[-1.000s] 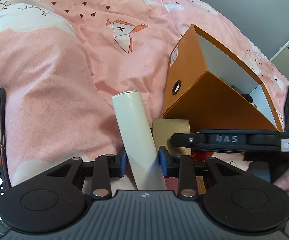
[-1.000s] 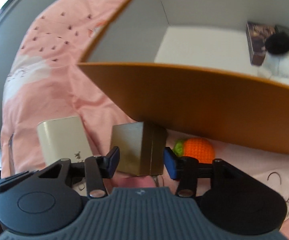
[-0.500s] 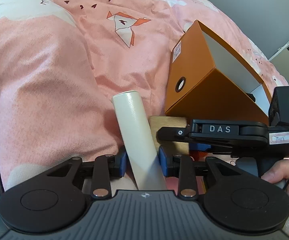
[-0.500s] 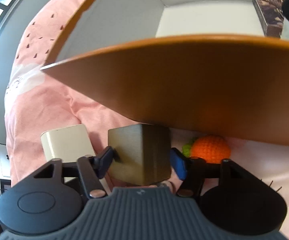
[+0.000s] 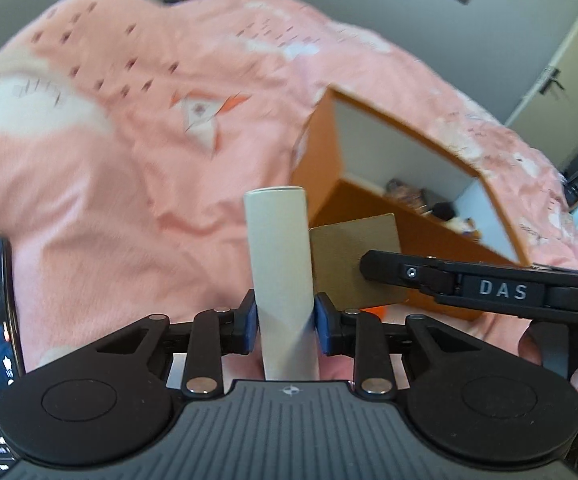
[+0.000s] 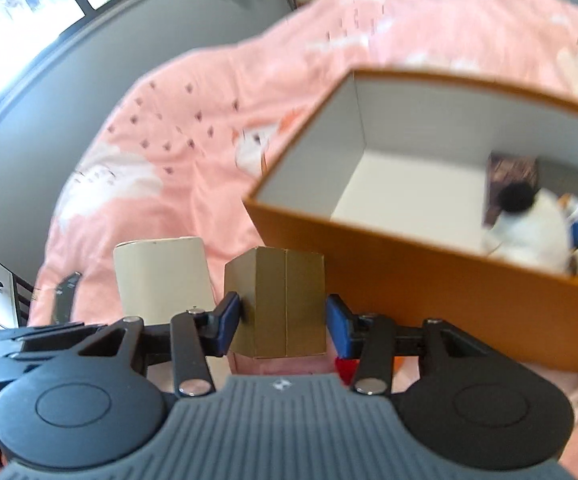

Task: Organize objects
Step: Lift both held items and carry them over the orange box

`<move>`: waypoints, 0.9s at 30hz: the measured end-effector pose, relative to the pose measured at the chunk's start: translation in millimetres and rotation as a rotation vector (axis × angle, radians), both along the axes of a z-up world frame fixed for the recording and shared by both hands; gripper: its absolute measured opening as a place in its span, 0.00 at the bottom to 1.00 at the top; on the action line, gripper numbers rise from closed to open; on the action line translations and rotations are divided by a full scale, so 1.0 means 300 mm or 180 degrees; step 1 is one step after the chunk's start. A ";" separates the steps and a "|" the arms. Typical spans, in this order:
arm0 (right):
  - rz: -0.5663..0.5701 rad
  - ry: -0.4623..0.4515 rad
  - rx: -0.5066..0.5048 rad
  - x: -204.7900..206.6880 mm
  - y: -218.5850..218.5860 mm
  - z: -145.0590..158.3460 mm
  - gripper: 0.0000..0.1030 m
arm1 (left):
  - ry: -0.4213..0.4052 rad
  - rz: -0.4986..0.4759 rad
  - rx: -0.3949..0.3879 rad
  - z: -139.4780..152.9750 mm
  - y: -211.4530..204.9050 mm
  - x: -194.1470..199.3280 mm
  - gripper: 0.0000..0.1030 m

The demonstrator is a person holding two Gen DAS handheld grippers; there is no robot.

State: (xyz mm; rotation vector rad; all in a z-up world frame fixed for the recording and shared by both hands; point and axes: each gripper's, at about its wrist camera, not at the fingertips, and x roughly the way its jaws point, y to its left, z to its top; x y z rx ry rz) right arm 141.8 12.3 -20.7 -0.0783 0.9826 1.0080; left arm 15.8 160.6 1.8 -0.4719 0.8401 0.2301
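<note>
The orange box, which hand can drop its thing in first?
Probably the right. The right gripper holds the gold cardboard box just in front of the orange box's near wall, jaws closing on it. The left gripper, gripping the cream cardboard tube, sits off to the side.

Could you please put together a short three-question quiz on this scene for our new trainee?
1. True or false: the left gripper has a cream tube between its jaws.
2. Which item sits between the right gripper's jaws? A) an orange ball B) a gold box C) a phone
3. Fill in: the orange box lies open on a ____ bedspread.

Key
1. True. The tube stands between the blue pads, which are closing on it.
2. B. The gold box is between the closing jaws, held clear of the bedspread.
3. Pink. The box already holds a plush toy and a dark packet.
</note>
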 end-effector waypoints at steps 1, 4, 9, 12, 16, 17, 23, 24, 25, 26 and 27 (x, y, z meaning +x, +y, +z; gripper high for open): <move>-0.0007 -0.0051 0.0045 -0.005 -0.024 0.025 0.47 | -0.0050 -0.0047 0.0029 0.026 -0.011 0.000 0.31; -0.0043 -0.0255 0.0193 -0.012 -0.111 0.105 0.47 | -0.0207 -0.0219 0.0057 0.111 -0.037 0.008 0.31; -0.0164 -0.0560 0.0367 0.003 -0.208 0.265 0.47 | -0.0477 -0.0463 0.0043 0.263 -0.049 0.087 0.31; -0.0306 -0.0729 0.0423 0.060 -0.239 0.334 0.47 | -0.0615 -0.0652 0.0096 0.346 -0.058 0.174 0.31; -0.0544 -0.0838 0.0448 0.157 -0.270 0.352 0.47 | -0.0560 -0.0872 0.0195 0.366 -0.085 0.351 0.31; -0.0599 -0.0834 0.0447 0.185 -0.276 0.346 0.47 | -0.0491 -0.0901 0.0227 0.349 -0.093 0.405 0.31; -0.0794 -0.0791 0.0327 0.328 -0.271 0.246 0.47 | -0.0026 -0.1019 0.0506 0.155 -0.148 0.655 0.31; -0.0797 -0.0750 0.0314 0.346 -0.267 0.224 0.46 | 0.0044 -0.1024 0.0474 0.124 -0.145 0.684 0.31; -0.0793 -0.0704 0.0305 0.360 -0.270 0.208 0.46 | 0.0122 -0.1013 0.0418 0.099 -0.137 0.704 0.31; -0.0791 -0.0659 0.0294 0.375 -0.264 0.186 0.45 | 0.0228 -0.1017 0.0357 0.069 -0.132 0.732 0.31; -0.0779 -0.0633 0.0303 0.389 -0.260 0.169 0.07 | 0.0321 -0.1044 0.0302 0.045 -0.127 0.751 0.31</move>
